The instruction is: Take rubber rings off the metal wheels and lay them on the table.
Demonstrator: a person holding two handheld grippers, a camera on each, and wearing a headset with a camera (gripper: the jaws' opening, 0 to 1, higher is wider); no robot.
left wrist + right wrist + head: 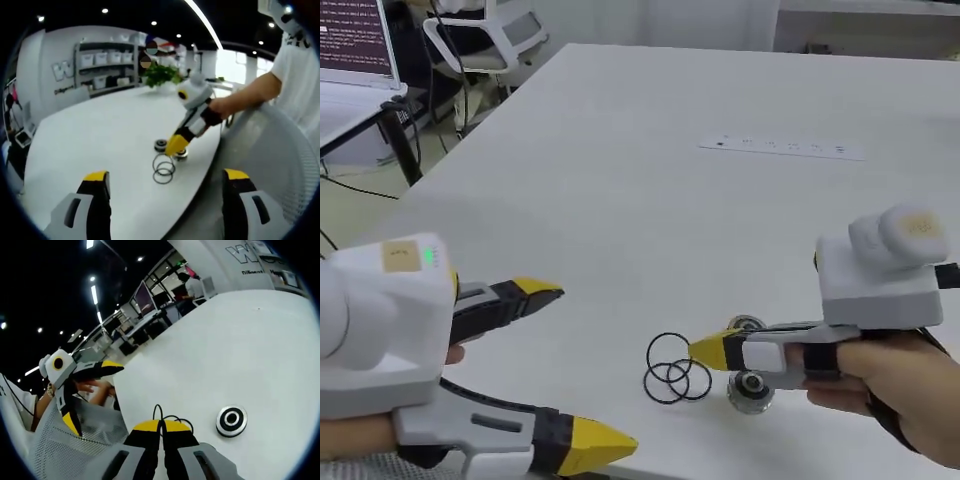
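**Left claw gapes up close; right claw is shut at the rings**

Left claw point(578, 365) sits nearest, at 7 o'clock in the head view, with its jaws spread wide and nothing between them. It points toward 3 o'clock, well apart from the work.

The right claw point(705, 350) lies flat along the 3-to-9 line with its tips aimed at 9 o'clock and its jaws pressed together. The rubber rings point(675, 372) lie as a small cluster of overlapping black loops flat on the bench point(620, 200), right at those tips on the 8 o'clock side. Whether a loop is pinched between the tips, I cannot tell.

The near wheel point(750, 390) stands at 4 o'clock from the tips, just beside the claw's underside. The far wheel point(745, 322) peeks out at 2 o'clock, partly hidden behind the claw. In the right gripper view a wheel point(231, 420) shows a dark band on its face, which may be a ring not yet pulled off. By my judgement the right claw is far the nearer one for either wheel and need only swing toward 4 o'clock.

The bench is white, smooth and bare around the work, so thin loops should lie flat and show clearly. A pale strip point(780, 148) lies far off at 12 o'clock. A monitor point(355, 40) and a chair point(485, 35) stand beyond the bench at 11 o'clock.
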